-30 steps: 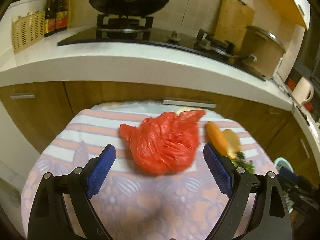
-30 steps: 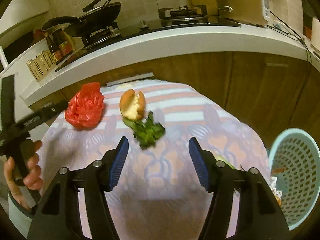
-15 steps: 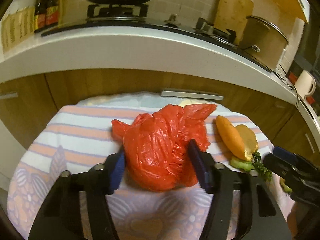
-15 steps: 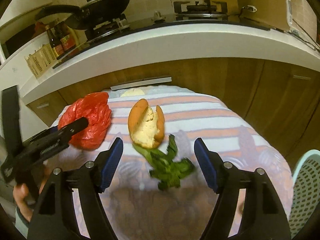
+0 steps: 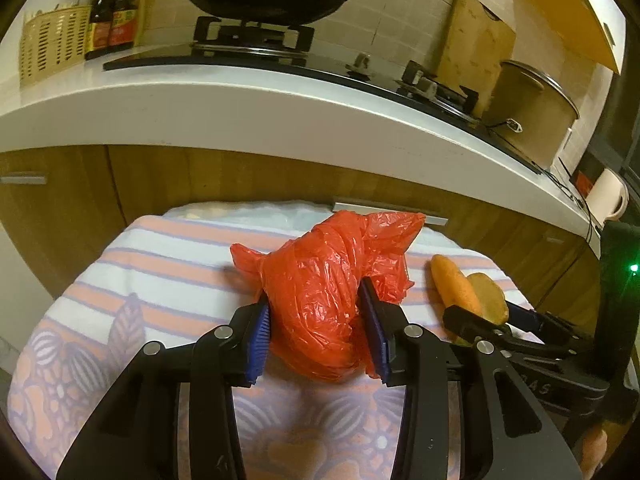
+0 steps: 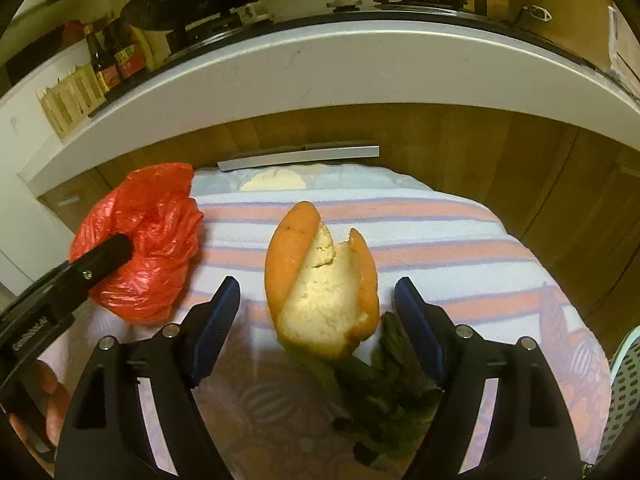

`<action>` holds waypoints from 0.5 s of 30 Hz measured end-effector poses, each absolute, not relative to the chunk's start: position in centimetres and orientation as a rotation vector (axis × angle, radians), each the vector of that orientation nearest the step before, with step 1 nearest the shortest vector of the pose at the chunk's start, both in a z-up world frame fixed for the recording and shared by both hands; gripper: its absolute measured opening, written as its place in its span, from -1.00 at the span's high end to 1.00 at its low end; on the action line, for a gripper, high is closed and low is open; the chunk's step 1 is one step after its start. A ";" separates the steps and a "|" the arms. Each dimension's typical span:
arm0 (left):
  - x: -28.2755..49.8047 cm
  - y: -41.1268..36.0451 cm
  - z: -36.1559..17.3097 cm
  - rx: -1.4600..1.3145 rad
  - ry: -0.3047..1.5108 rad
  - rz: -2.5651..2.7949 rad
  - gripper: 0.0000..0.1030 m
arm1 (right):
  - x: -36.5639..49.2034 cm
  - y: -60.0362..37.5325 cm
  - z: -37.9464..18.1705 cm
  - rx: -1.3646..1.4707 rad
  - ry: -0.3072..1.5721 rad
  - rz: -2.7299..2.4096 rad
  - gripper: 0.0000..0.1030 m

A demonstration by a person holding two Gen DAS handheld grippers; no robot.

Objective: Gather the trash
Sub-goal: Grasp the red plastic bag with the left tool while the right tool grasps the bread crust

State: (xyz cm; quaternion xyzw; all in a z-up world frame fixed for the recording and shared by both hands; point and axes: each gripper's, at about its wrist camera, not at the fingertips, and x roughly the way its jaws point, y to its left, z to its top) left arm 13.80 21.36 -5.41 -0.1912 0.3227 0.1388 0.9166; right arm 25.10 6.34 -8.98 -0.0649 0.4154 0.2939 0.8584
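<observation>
Left wrist view: left gripper jaws closing, pads pressing both sides of the red plastic bag at centre frame, on the striped table.
Right wrist view: right gripper jaws closing slightly, wide apart around the orange peel, not touching it.
Nearby: green leaves lower centre; perforated basket at right edge.

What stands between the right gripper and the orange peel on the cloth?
Nothing visible does. The orange peel lies just ahead of the right gripper, whose jaws are closing slightly but stand clear of it. The green leaves lie under the peel's near end, below the gap.
</observation>
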 end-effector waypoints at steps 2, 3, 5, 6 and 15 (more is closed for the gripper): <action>13.9 21.4 -5.4 -0.397 0.665 0.283 0.24 | 25.0 6.7 -9.1 -0.161 0.871 0.621 0.04; 13.9 21.4 -5.3 -0.395 0.662 0.283 0.24 | 25.0 6.7 -9.2 -0.163 0.868 0.617 0.14; 13.8 21.2 -5.3 -0.388 0.659 0.280 0.24 | 24.9 6.4 -8.9 -0.147 0.850 0.628 0.31; 13.8 21.1 -5.3 -0.386 0.658 0.281 0.24 | 24.8 6.2 -8.7 -0.135 0.843 0.636 0.40; 13.3 20.7 -5.0 -0.372 0.642 0.284 0.24 | 23.8 5.4 -7.8 -0.106 0.787 0.674 0.55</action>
